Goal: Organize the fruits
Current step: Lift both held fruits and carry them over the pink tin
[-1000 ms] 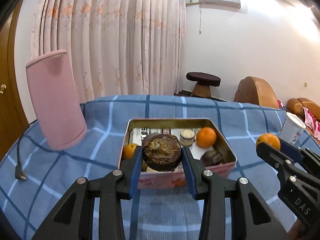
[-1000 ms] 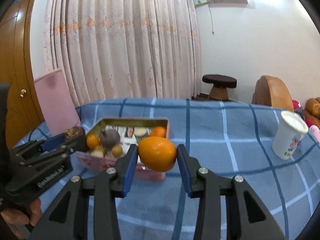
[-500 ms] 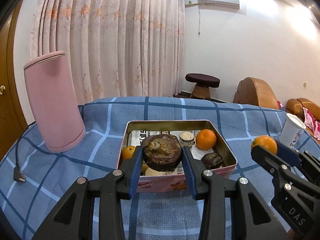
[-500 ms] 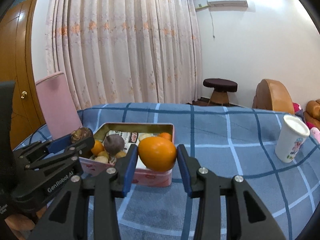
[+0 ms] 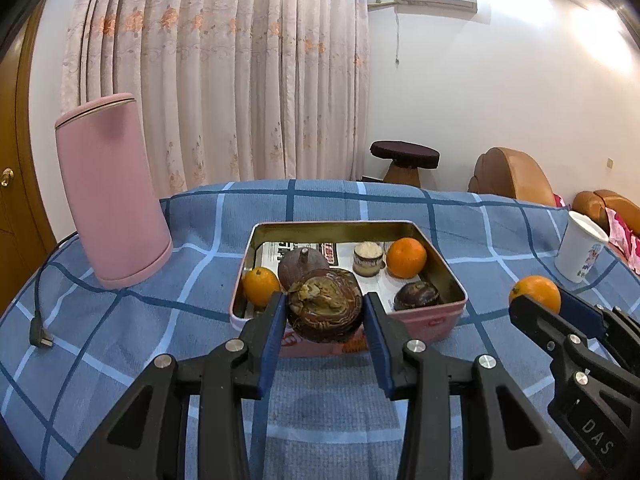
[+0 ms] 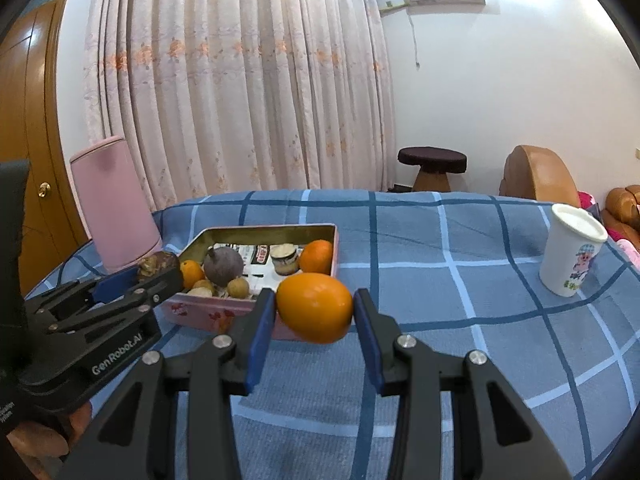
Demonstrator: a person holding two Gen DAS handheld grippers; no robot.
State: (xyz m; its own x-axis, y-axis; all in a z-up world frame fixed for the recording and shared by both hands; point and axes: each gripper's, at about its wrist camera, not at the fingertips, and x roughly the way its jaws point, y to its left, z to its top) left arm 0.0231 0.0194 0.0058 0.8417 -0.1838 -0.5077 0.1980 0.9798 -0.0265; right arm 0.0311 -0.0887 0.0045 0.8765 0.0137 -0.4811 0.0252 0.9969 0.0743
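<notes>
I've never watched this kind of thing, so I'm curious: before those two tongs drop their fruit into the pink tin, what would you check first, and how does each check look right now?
1. Left tongs gripping the dark brown wrinkled fruit: ok.
2. Right tongs gripping the large smooth orange: ok.
3. Pink rectangular metal tin open, no lid on it: ok.
4. Free floor space in the tin: cannot tell; several fruits and a small jar already fill much of it.
5. The two tongs apart from each other: ok.
6. White paper cup upright and off to the side: ok.
</notes>
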